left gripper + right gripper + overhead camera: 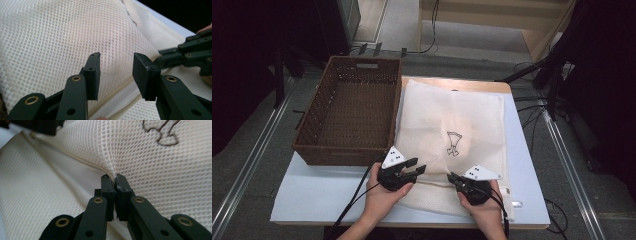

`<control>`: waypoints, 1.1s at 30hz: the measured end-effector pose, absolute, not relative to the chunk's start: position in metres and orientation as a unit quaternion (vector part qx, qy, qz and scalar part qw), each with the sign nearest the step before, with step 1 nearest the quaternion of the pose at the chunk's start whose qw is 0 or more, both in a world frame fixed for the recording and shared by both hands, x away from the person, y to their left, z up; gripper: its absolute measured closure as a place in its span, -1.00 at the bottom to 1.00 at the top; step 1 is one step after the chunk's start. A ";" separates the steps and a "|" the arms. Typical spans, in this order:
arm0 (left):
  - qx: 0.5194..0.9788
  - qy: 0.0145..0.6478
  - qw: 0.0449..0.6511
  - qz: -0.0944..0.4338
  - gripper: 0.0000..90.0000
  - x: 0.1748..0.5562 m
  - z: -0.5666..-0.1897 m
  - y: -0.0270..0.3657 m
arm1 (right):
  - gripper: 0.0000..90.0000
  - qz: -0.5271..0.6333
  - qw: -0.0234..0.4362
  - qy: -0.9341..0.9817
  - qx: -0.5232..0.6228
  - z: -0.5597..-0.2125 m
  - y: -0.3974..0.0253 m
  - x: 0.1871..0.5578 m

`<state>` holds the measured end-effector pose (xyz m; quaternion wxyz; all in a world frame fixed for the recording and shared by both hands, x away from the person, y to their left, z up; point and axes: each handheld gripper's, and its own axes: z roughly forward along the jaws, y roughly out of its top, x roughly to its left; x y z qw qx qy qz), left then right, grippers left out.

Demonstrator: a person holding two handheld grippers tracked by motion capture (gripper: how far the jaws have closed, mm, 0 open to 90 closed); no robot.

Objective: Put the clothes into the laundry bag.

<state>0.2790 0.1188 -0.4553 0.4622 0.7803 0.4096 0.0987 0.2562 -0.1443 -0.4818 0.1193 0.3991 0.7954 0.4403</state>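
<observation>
Mesh bag (452, 120): my right hand-held gripper (457, 179) pinches its zipper seam; my left hand-held gripper (416, 168), jaws apart and empty, is just beside it along that seam

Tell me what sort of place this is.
Most likely a lab or studio set up for recording, not a home. A small white-topped table stands between metal floor rails, cables trail over grey carpet, and dark stands edge the scene. A person works a mesh laundry bag beside a wicker basket.

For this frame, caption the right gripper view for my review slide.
Right gripper shut on the zipper seam of a white mesh laundry bag, pinching the fabric up.
</observation>
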 end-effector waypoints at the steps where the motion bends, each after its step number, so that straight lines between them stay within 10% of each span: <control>1: 0.787 0.420 0.442 0.096 0.39 0.282 -0.460 0.118 | 0.89 0.443 0.113 0.794 0.400 -0.483 -0.146 0.256; 6: 0.810 0.434 0.377 0.115 0.63 0.284 -0.471 0.117 | 0.37 0.480 0.093 0.774 0.402 -0.480 -0.160 0.253; 15: 0.802 0.433 0.389 0.131 0.83 0.277 -0.473 0.130 | 0.94 0.461 0.140 0.718 0.503 -0.480 -0.201 0.258; 22: 0.783 0.402 0.461 0.114 0.13 0.266 -0.465 0.146 | 0.64 0.467 0.151 0.698 0.521 -0.482 -0.225 0.260; 29: 0.774 0.368 0.508 0.090 -0.68 0.259 -0.459 0.160 | -0.11 0.466 0.186 0.706 0.499 -0.477 -0.223 0.257; 33: 0.776 0.363 0.507 0.097 -0.72 0.253 -0.455 0.166 | -0.44 0.471 0.181 0.707 0.495 -0.475 -0.227 0.256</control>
